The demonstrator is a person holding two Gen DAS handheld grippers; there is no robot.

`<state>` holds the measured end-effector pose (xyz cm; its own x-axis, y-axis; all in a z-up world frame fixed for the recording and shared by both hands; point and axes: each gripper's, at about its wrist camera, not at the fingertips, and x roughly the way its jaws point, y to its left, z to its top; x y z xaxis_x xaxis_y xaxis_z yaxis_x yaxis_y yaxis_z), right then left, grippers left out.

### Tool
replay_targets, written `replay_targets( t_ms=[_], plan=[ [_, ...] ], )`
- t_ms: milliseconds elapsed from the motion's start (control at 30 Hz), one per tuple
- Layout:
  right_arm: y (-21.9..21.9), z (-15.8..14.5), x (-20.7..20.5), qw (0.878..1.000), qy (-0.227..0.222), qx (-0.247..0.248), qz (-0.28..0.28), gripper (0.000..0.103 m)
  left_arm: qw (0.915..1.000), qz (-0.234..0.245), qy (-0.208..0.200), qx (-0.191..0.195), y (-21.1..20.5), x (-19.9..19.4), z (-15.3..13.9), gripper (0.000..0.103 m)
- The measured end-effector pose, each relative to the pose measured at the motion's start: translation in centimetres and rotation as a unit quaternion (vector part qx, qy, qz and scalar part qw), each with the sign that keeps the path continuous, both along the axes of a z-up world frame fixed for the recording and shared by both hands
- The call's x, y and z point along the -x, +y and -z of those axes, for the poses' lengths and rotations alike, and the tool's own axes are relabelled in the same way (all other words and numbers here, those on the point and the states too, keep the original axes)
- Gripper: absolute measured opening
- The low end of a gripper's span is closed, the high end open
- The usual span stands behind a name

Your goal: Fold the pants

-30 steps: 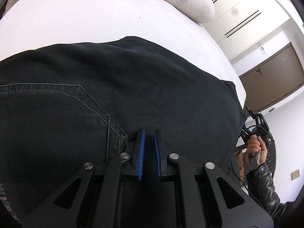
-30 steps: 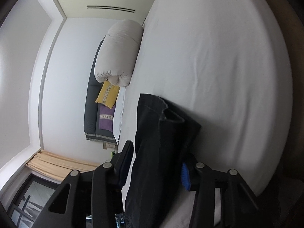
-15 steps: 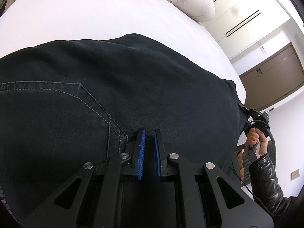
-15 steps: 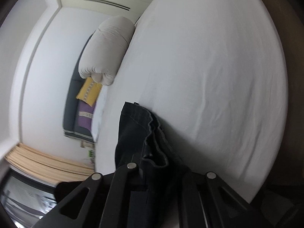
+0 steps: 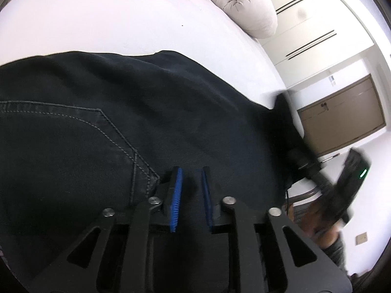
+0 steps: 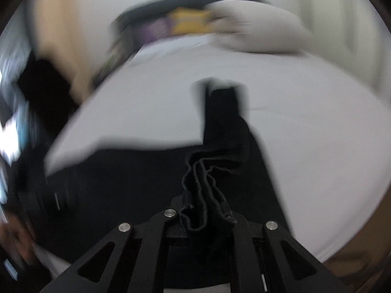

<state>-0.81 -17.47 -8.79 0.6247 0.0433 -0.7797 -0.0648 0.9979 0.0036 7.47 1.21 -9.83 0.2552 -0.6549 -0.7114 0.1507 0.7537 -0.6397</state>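
Note:
Black pants lie spread on a white bed, back pocket stitching at the left. My left gripper hovers low over the pants near the pocket corner, its blue pads a small gap apart, nothing between them. My right gripper is shut on the bunched leg hems of the pants and holds them lifted; it also shows blurred at the right of the left wrist view. The right wrist view is motion-blurred.
A rolled beige duvet lies at the far end of the bed, also in the right wrist view. Yellow and purple cushions sit on a dark sofa beyond. White wardrobes and a brown door stand at the right.
My right gripper closed on the leg hems and swung round fast, lifting them. My left gripper's pads have parted slightly; it stays over the pocket area.

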Motion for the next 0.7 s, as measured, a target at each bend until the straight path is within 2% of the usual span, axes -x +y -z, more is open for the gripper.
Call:
replay_targets(
  t_ms=[33,100,167,200,267,400,533,700],
  plan=[
    [1.7,1.8,-0.4,0.999,0.022,0.032,-0.016,0.008,1.0,0.0,0.002,0.007,0.0,0.0,0.0,0.028],
    [3.9,3.8,-0.2,0.993,0.02,0.116,-0.03,0.008,0.9999,0.002,0.003,0.017,-0.1,-0.1,-0.3,0.042],
    [4.3,3.5,0.0,0.991,0.013,0.131,-0.027,0.008,0.9996,-0.005,-0.001,0.027,0.0,-0.2,-0.8,0.062],
    [4.1,3.0,0.2,0.992,0.008,0.128,-0.017,0.008,0.9993,-0.012,0.002,0.036,0.0,-0.4,-0.9,0.065],
    [4.7,1.8,0.8,0.988,-0.015,0.156,-0.013,0.008,0.9973,-0.02,0.02,0.067,-0.3,-1.2,-0.9,0.072],
    [7.4,-0.8,1.5,0.983,-0.052,0.177,-0.025,0.008,0.9924,-0.002,0.049,0.113,-2.2,-2.9,-1.5,0.074],
    [10.4,-1.6,2.1,0.978,-0.065,0.191,-0.049,0.008,0.9857,0.015,0.09,0.142,-4.2,-5.3,-1.3,0.076],
    [14.2,-1.7,2.7,0.972,-0.079,0.205,-0.084,0.008,0.9846,0.031,0.124,0.119,-5.8,-7.0,-0.4,0.076]
  ],
)
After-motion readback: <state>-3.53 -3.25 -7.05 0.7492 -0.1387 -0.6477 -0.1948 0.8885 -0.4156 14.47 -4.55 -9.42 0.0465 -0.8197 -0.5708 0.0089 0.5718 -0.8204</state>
